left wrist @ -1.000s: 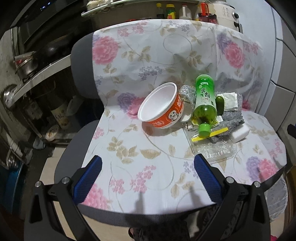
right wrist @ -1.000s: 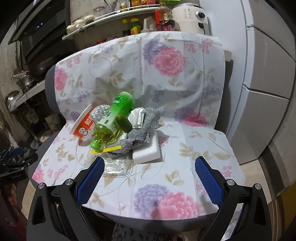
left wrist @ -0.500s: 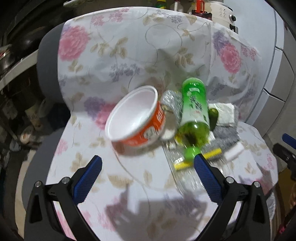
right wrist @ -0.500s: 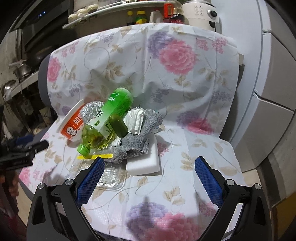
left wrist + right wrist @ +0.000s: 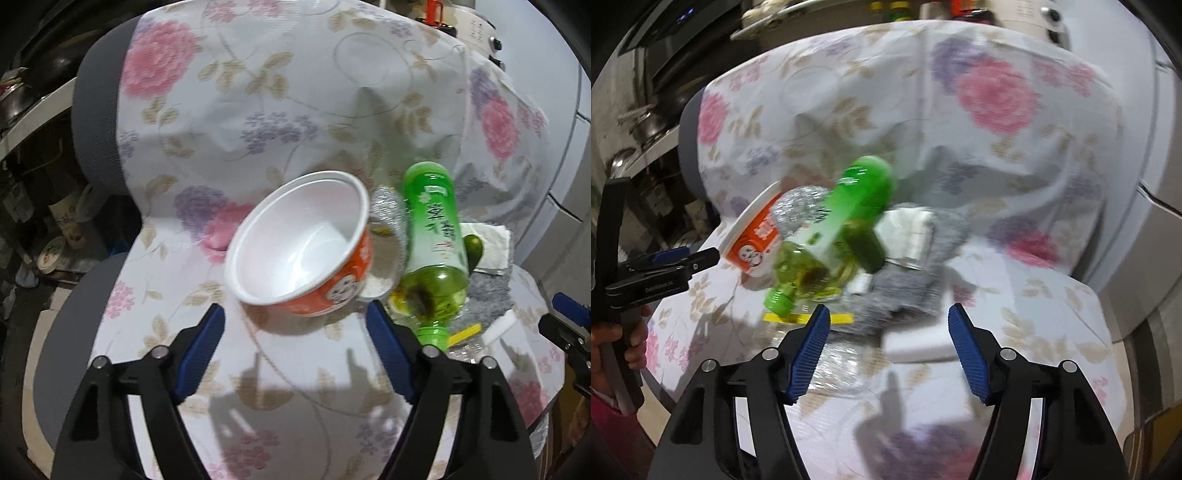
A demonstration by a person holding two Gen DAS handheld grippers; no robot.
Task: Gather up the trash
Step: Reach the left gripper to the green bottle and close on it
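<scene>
While both the left gripper (image 5: 295,328) and the right gripper (image 5: 888,332) hang spread and empty, nothing seems collected yet — bowl (image 5: 303,251), bottle (image 5: 434,247) and the blurred scraps all remain.

Green bottle (image 5: 436,236) label: Chinese chars, unreadable; orange bowl (image 5: 757,240) same; nothing else legible

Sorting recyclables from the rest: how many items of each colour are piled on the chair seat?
Green: 2, bottle, small round item
Orange: 1, bowl
Silver: 1, scrubber
Grey: 1, cloth
White: 2, sponge block, folded wrapper
Yellow: 1, strip
Clear: 1, plastic tray
Total: 9
</scene>
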